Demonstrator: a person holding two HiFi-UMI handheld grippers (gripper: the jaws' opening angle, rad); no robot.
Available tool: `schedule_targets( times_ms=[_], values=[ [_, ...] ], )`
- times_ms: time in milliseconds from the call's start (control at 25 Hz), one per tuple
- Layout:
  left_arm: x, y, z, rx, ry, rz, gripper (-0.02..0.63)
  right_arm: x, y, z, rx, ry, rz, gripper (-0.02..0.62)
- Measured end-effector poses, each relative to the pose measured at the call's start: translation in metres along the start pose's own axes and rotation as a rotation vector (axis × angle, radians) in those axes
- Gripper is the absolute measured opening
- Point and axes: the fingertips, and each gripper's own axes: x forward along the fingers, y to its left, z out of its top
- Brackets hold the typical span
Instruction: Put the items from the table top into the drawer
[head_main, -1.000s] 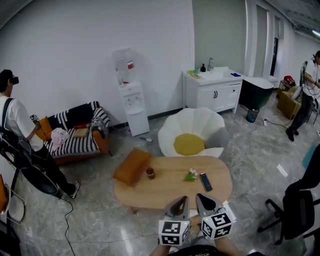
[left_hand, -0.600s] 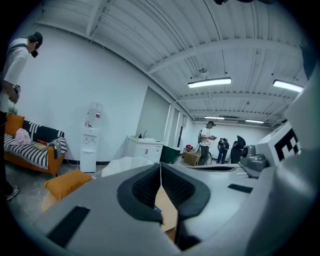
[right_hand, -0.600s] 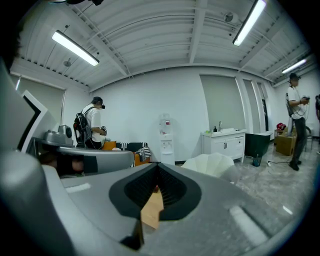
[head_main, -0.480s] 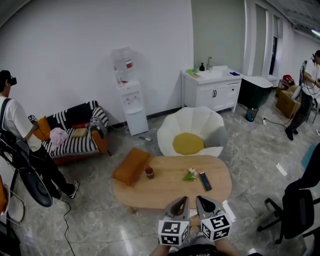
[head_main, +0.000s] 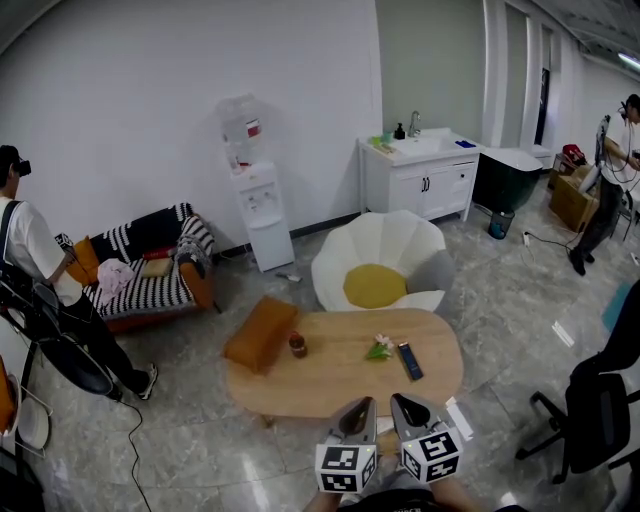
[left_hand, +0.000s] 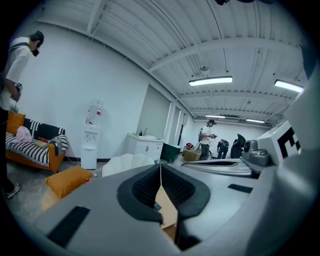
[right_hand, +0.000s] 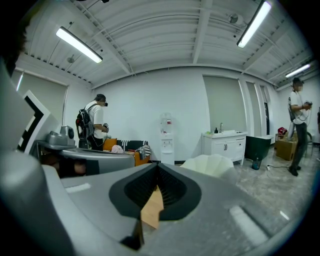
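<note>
Open room, grey stone floor. A low oval wooden table (head_main: 345, 385) sits right ahead of both claws. Left gripper (head_main: 361, 404) and right gripper (head_main: 401, 401) are side by side at its near edge, both pinched fully closed with nothing between them. The jar (head_main: 298, 345) is ahead-left of the left claw, and the flower sprig (head_main: 380, 349) and remote (head_main: 408, 361) are ahead of the right one, all on the tabletop.

No drawer shows in any view.

Risks: going in with closed jaws would likely tip the jar, and the flat remote may skid off the pads.

Versus a second ago: claws and items unchanged, head view drifted slightly, person (head_main: 35, 260) at far left shifted stance.
</note>
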Motion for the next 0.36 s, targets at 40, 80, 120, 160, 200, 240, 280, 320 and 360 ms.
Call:
schedule_targets(
  times_ms=[40, 80, 120, 160, 200, 240, 280, 320, 360],
  values=[
    [0.000, -0.001, -0.001, -0.001, 0.002, 0.002, 0.012, -0.001, 0.000, -0.001, -0.001, 0.002, 0.001, 0.003],
    [0.000, -0.001, -0.003, -0.003, 0.005, 0.005, 0.012, -0.002, -0.001, -0.003, -0.001, 0.004, 0.000, 0.003],
    [-0.001, -0.001, -0.005, -0.004, 0.008, 0.007, 0.012, -0.003, -0.002, -0.004, -0.001, 0.007, -0.005, 0.003],
    [-0.002, -0.002, -0.007, -0.006, 0.011, 0.007, 0.012, -0.004, -0.002, -0.006, -0.001, 0.011, -0.011, 0.003],
    [-0.002, -0.002, -0.009, -0.007, 0.014, 0.005, 0.012, -0.005, -0.003, -0.008, -0.002, 0.014, -0.014, 0.003],
    [-0.003, -0.002, -0.010, -0.008, 0.016, 0.004, 0.012, -0.005, -0.003, -0.009, -0.003, 0.016, -0.013, 0.003],
    [-0.003, -0.002, -0.011, -0.008, 0.016, 0.004, 0.012, -0.005, -0.002, -0.010, -0.004, 0.017, -0.011, 0.003],
    [-0.003, -0.002, -0.012, -0.009, 0.017, 0.004, 0.012, -0.005, -0.002, -0.010, -0.006, 0.018, -0.009, 0.003],
    [-0.003, -0.002, -0.013, -0.010, 0.017, 0.004, 0.012, -0.005, -0.002, -0.010, -0.008, 0.019, -0.006, 0.003]
  ],
)
